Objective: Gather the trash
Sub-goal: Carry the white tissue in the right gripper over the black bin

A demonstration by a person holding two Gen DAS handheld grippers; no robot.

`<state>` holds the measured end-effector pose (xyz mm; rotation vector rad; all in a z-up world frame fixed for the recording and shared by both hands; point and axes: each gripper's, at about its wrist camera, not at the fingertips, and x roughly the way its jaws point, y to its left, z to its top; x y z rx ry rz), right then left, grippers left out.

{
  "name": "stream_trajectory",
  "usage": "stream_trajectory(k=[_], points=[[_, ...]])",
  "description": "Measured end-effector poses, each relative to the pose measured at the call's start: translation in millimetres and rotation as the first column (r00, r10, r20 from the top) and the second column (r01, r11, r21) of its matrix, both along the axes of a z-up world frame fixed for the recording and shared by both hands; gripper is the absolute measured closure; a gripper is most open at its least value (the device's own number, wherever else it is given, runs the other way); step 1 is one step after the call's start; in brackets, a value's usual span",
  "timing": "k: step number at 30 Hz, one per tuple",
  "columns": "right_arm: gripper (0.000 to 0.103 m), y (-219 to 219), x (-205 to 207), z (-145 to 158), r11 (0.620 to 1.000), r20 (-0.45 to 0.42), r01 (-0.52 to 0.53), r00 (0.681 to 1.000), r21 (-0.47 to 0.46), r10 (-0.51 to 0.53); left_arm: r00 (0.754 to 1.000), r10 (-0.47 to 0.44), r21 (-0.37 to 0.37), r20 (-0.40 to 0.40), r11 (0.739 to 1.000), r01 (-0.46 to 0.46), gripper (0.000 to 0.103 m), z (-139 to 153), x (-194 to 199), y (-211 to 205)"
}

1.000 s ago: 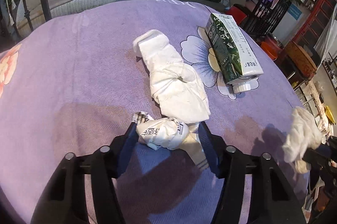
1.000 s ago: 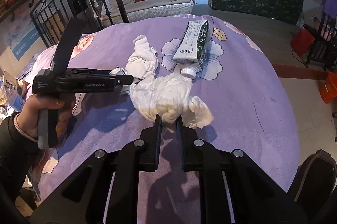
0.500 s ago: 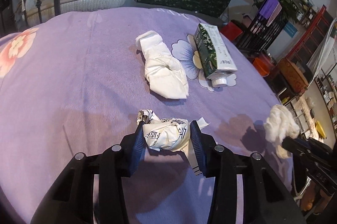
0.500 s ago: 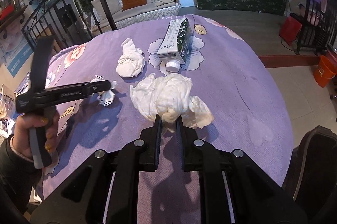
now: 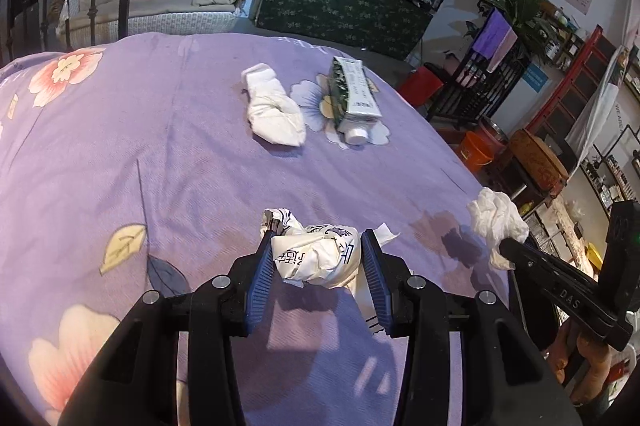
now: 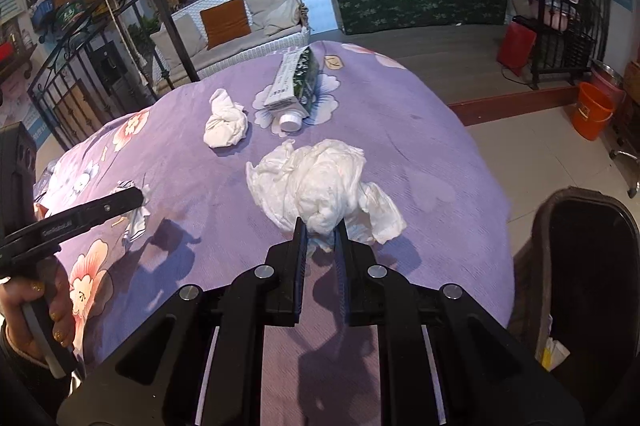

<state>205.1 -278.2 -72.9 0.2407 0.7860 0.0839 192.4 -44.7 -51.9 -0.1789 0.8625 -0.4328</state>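
My left gripper (image 5: 318,258) is shut on a crumpled printed paper wrapper (image 5: 316,258) and holds it above the purple cloth. My right gripper (image 6: 322,232) is shut on a big wad of white tissue (image 6: 316,181), also held above the cloth; the wad also shows in the left wrist view (image 5: 496,222). A smaller white tissue wad (image 5: 274,111) (image 6: 225,119) and a green and white carton (image 5: 354,97) (image 6: 294,87) with a white cap lie on the far part of the table.
A purple flowered cloth covers the round table (image 5: 120,145) (image 6: 432,153). A dark bin (image 6: 588,266) with some paper in it stands by the table's right edge. An orange bucket (image 6: 592,109) and a red bin (image 6: 516,43) stand on the floor beyond.
My left gripper closed on the paper wrapper and lifted it back from the tissue wad. My right gripper lifted and drew back with the tissue wad, bringing the dark bin into view.
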Motion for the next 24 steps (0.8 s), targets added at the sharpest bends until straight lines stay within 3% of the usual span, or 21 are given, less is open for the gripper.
stream_trajectory(k=[13,24], points=[[0.089,-66.4,-61.3,-5.8,0.986,-0.004,0.167,0.986,-0.024,-0.167,0.99,-0.142,-0.012,0.021,0.99,0.142,0.061,1.4,-30.5,-63.5],[0.089,-133.2,-102.4,-8.9,0.936,-0.024,0.351,0.936,-0.037,-0.352,0.955,-0.293,-0.007,0.049,0.956,0.294,0.061,7.3,-41.2,-122.1]])
